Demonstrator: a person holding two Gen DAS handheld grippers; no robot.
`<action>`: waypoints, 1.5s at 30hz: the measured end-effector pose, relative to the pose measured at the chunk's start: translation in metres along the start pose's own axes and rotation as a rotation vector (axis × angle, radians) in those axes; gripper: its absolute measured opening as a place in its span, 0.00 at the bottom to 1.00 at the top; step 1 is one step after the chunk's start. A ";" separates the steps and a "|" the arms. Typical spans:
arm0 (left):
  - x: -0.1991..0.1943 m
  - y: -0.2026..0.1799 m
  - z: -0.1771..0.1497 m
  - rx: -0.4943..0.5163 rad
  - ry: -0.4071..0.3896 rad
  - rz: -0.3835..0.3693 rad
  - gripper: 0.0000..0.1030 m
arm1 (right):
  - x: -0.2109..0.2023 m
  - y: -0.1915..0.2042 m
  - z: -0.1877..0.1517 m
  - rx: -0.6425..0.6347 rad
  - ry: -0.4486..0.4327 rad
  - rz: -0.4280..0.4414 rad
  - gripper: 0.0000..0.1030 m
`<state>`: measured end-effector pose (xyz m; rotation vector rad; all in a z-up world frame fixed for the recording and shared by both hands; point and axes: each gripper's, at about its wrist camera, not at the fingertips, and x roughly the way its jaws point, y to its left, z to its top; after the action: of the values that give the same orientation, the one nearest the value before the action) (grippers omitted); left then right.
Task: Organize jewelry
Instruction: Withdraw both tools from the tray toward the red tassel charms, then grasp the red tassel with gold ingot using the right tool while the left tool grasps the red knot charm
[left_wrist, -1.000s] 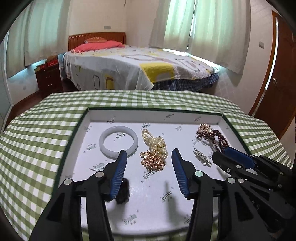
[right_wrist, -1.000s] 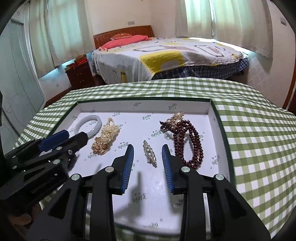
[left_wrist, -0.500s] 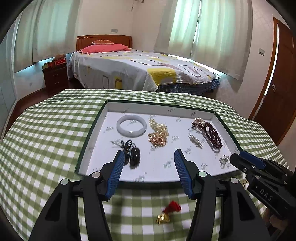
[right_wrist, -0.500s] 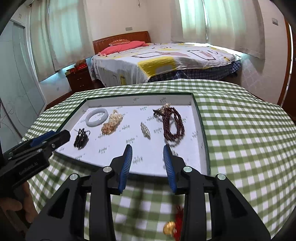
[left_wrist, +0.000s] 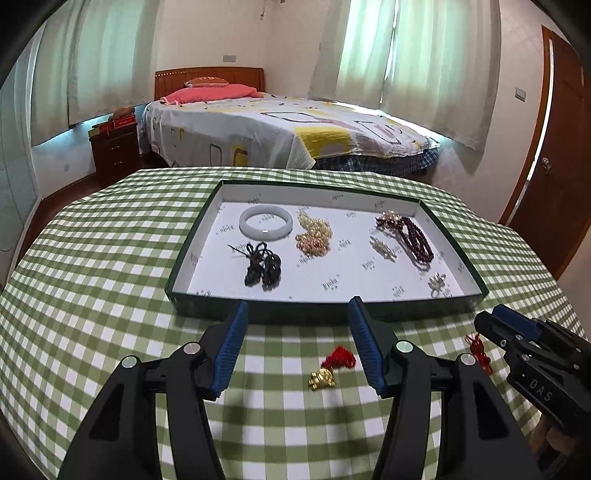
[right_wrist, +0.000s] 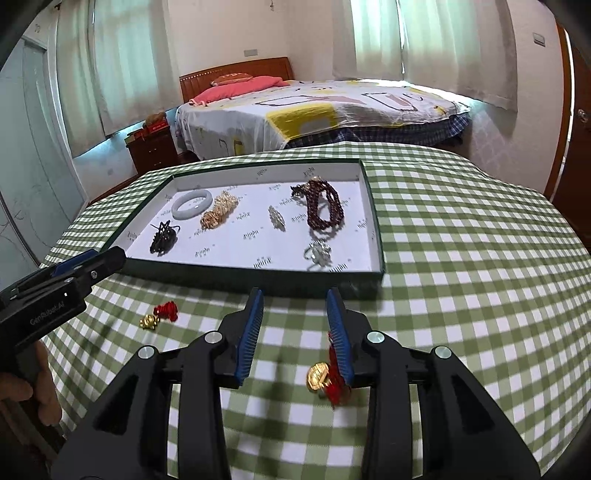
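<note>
A dark green tray (left_wrist: 207, 310) with white lining holds a white bangle (left_wrist: 266, 223), a pearl and gold bunch (left_wrist: 314, 236), black beads (left_wrist: 264, 266), a small brooch (left_wrist: 384, 249), dark red beads (left_wrist: 415, 238) and a silver piece (left_wrist: 437, 282). My left gripper (left_wrist: 299, 304) hangs open in front of the tray, over a red-tasselled gold charm (left_wrist: 328, 369) on the cloth. In the right wrist view my right gripper (right_wrist: 295, 293) is open too. A second gold charm with a red tassel (right_wrist: 319, 374) lies under its right finger, partly hidden.
The round table wears a green checked cloth (left_wrist: 92, 277), and the tray (right_wrist: 376, 236) sits at its middle. Beyond it stand a bed (left_wrist: 295, 136), a nightstand (left_wrist: 114, 147) and a wooden door (left_wrist: 554, 166). A hand (right_wrist: 22, 387) holds the left gripper (right_wrist: 110, 260).
Both grippers have drawn back from over the tray to the near side of the table. The black beads and silver piece now lie in the tray, and two red-tasselled charms have come into view.
</note>
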<state>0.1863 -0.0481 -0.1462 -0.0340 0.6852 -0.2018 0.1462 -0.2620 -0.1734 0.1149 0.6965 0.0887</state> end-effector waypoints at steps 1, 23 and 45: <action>0.000 -0.001 -0.001 0.001 0.000 0.000 0.54 | -0.001 -0.001 -0.001 0.000 0.000 -0.002 0.35; -0.005 0.002 -0.028 -0.011 0.054 0.028 0.54 | 0.019 -0.018 -0.021 0.014 0.105 -0.036 0.43; 0.020 -0.013 -0.034 0.016 0.117 -0.019 0.54 | 0.020 -0.012 -0.023 0.003 0.117 -0.015 0.10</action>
<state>0.1779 -0.0636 -0.1832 -0.0138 0.7995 -0.2293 0.1477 -0.2701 -0.2052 0.1082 0.8145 0.0801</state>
